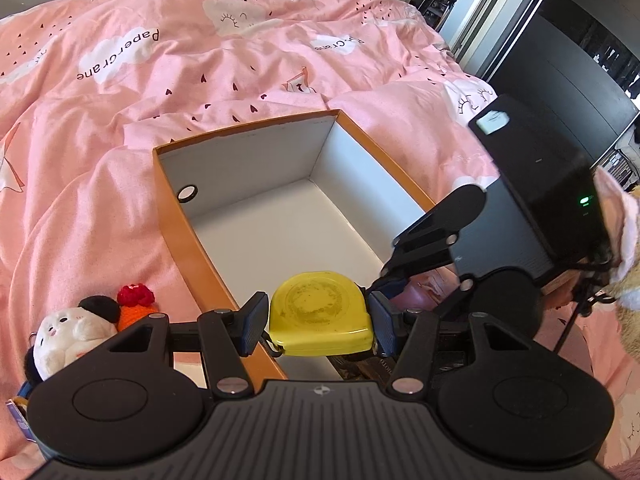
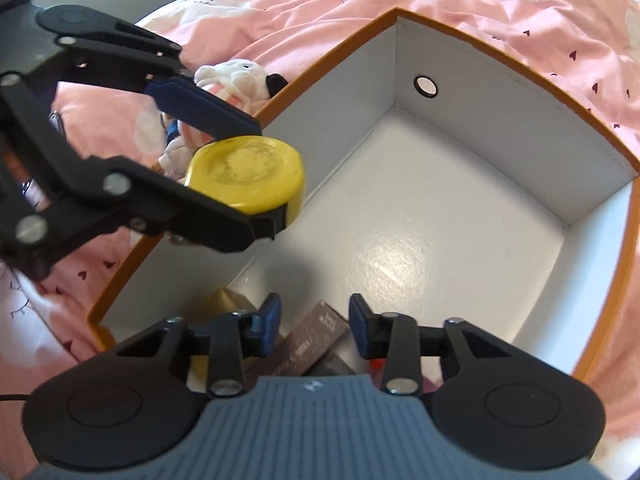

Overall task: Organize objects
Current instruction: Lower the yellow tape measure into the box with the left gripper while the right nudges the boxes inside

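Note:
A yellow tape measure [image 1: 320, 312] is clamped between the blue pads of my left gripper [image 1: 318, 320], just above the near left rim of an orange box [image 1: 188, 240] with a white inside. The right wrist view shows the tape measure [image 2: 244, 172] in my left gripper [image 2: 252, 176] over the box's left wall [image 2: 200, 184]. My right gripper [image 2: 314, 324] stands open low inside the box's near end, above a flat brown pack [image 2: 316, 340]. Its pads do not press on the pack.
A white and black plush toy [image 1: 68, 332] and a red and orange knitted piece [image 1: 136, 304] lie on the pink bedding [image 1: 200, 80] left of the box. A gold item [image 2: 228, 300] lies in the box's near corner. A fuzzy pink sleeve [image 1: 624, 232] shows at the right.

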Tool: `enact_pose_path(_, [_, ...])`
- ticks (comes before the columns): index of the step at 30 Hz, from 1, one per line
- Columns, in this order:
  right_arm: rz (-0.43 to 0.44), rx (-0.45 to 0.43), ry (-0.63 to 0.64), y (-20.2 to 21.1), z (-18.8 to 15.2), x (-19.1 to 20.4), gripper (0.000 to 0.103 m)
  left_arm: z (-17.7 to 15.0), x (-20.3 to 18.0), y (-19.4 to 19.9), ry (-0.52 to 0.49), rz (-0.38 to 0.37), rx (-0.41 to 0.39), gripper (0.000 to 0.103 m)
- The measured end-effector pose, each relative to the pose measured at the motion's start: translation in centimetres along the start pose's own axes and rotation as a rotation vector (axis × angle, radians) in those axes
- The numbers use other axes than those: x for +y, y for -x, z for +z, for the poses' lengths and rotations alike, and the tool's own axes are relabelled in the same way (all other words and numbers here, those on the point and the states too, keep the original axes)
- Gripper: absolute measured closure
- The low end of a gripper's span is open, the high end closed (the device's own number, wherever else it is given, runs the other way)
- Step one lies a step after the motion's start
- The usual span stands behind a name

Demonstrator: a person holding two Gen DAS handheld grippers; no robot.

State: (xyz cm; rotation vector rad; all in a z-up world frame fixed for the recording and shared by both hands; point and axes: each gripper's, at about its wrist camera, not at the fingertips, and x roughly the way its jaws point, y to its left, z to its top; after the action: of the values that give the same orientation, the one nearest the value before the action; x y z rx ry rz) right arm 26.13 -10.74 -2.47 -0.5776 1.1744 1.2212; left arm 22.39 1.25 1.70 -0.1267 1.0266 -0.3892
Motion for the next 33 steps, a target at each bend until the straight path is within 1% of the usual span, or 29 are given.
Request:
enact_pose_path(4, [-0.004, 0.018, 0.029, -0.9, 0.4, 0.0, 0.071, 0.1, 0.0, -0.2, -0.012, 0.001, 0.01, 0.04])
enact_pose_path(6, [0.01, 0.041, 0.05, -1.0, 0.4, 0.1, 0.079, 0.1, -0.1, -0.4, -0.024, -0.006, 0.022, 0.04])
enact_pose_path(7, [0.026, 0.058, 0.062, -1.0, 0.3, 0.2, 0.079, 0.0, -0.2, -0.6, -0.032, -0.01, 0.029, 0.04])
enact_pose_path(9, [0.016, 0.063, 0.097, -1.0, 0.1, 0.6, 0.077, 0.0, -0.4, -0.8, -0.047, -0.018, 0.044, 0.04])
enact_pose_path(11, [0.016, 0.064, 0.086, -1.1, 0.2, 0.4, 0.077, -0.1, -0.7, -1.1, -0.069, -0.026, 0.06, 0.04])
enact_pose_path(13, [0.017, 0.051, 0.071, -1.1, 0.2, 0.2, 0.077, -0.2, -1.2, -1.3, -0.102, -0.031, 0.079, 0.04])
enact_pose_path(15, [-0.001, 0.03, 0.065, -0.7, 0.1, 0.2, 0.076, -0.4, -1.8, -1.6, -0.151, -0.039, 0.106, 0.04])
enact_pose_path(18, [-0.051, -0.015, 0.015, 0.6, -0.2, -0.1, 0.076, -0.9, -2.9, -1.9, -0.24, -0.058, 0.16, 0.04])
enact_pose_path(20, [-0.087, -0.049, -0.005, 1.8, -1.0, 0.4, 0.075, -1.3, -3.6, -2.4, -0.273, -0.069, 0.206, 0.04])
enact_pose_path(23, [-0.109, -0.091, -0.028, 2.6, -1.8, 0.6, 0.075, -2.0, -4.6, -3.3, -0.283, -0.079, 0.27, 0.04])
enact_pose_path(25, [-0.126, -0.113, -0.032, 4.1, -3.0, 1.1, 0.075, -2.3, -5.1, -3.9, -0.271, -0.059, 0.302, 0.04])
enact_pose_path(26, [-0.126, -0.124, -0.027, 5.3, -3.8, 1.2, 0.075, -2.4, -5.4, -4.1, -0.278, -0.046, 0.31, 0.04])
enact_pose_path(27, [-0.127, -0.133, -0.022, 5.5, -4.2, 1.5, 0.075, -2.5, -5.7, -4.3, -0.287, -0.031, 0.319, 0.04])
enact_pose_path(28, [-0.131, -0.137, -0.018, 5.7, -3.9, 1.7, 0.075, -2.6, -6.0, -4.5, -0.292, -0.02, 0.327, 0.04])
enact_pose_path(31, [-0.144, -0.139, -0.015, 6.2, -4.3, 2.3, 0.075, -2.7, -6.4, -4.9, -0.307, 0.007, 0.36, 0.04])
enact_pose_path(33, [-0.149, -0.141, -0.019, 6.2, -4.5, 2.3, 0.075, -2.9, -6.7, -5.1, -0.316, 0.012, 0.383, 0.04])
